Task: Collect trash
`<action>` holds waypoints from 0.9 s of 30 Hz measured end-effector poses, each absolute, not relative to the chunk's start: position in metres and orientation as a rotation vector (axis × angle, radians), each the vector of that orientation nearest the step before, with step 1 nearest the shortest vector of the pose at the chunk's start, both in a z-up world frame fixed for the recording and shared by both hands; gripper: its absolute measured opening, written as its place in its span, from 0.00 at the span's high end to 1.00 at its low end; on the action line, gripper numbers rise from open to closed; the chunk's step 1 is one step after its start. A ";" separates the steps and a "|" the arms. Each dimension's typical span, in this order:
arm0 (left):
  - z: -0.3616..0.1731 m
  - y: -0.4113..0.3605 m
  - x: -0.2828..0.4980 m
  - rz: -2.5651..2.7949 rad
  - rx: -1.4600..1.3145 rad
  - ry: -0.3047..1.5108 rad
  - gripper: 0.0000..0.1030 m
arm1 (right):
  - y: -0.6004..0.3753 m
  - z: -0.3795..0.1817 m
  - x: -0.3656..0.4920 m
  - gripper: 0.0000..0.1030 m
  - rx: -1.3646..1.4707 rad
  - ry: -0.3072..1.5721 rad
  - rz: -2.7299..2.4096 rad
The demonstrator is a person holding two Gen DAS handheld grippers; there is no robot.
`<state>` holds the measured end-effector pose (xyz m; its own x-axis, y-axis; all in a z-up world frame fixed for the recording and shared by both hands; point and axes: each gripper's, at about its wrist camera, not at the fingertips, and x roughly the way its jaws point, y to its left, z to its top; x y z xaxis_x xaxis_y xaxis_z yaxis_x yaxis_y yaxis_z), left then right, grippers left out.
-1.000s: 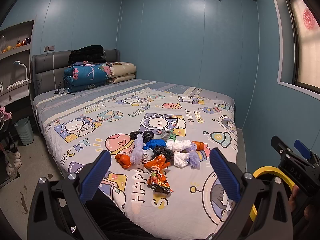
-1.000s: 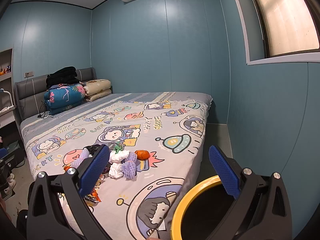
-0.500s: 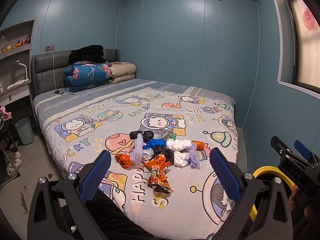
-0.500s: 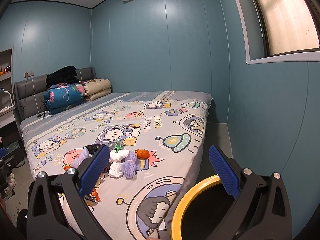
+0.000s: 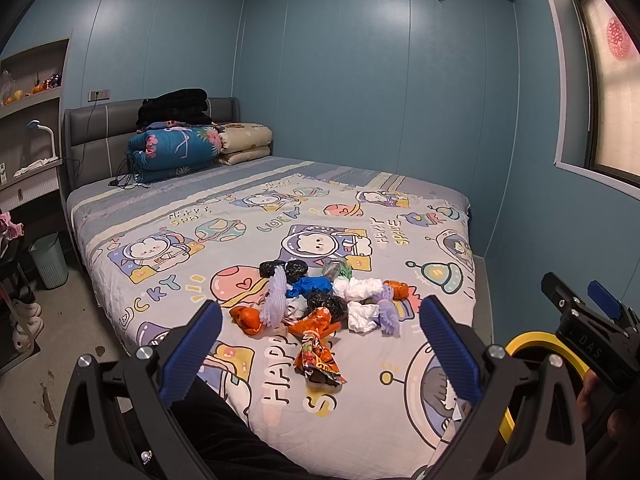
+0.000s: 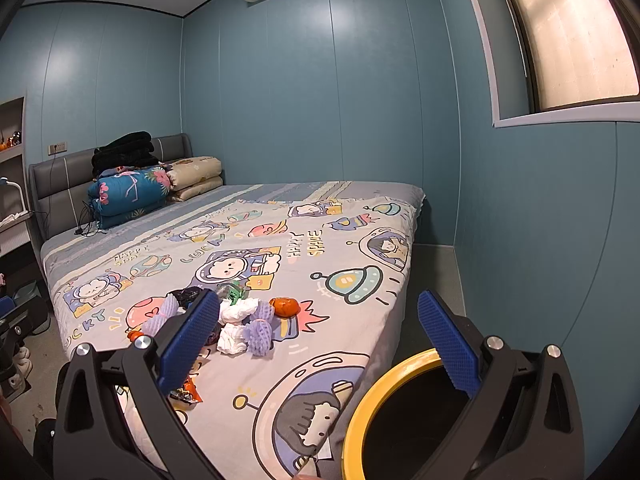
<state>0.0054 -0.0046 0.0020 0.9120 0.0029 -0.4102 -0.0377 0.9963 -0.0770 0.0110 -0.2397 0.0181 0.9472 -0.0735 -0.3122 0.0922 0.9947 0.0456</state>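
A: Where is the trash pile (image 5: 320, 304) located?

B: It is seen on the bed (image 5: 160, 216), toward the foot end, well inside the side edges; bare cover is left all around it. A loose snack wrapper (image 5: 318, 360) lies nearest the foot edge.

A: State of the fingers?

B: The left gripper (image 5: 320, 352) is held spread wide, nothing between its blue pads. The right gripper (image 6: 318, 344) is likewise spread and empty.

A: The bin?

B: A yellow-rimmed bin (image 6: 384, 392) is seen on the floor, just beside the bed's foot corner, near the blue wall (image 6: 540, 240).
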 end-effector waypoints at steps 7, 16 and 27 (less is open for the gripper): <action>0.002 -0.005 0.006 0.022 -0.085 0.424 0.08 | -0.239 0.017 0.011 0.08 0.061 0.321 -0.084; 0.001 -0.005 0.006 0.022 -0.087 0.424 0.08 | -0.238 0.014 0.014 0.08 0.065 0.333 -0.080; -0.012 0.006 0.010 0.007 -0.102 0.450 0.08 | -0.236 0.014 0.034 0.08 0.043 0.360 -0.089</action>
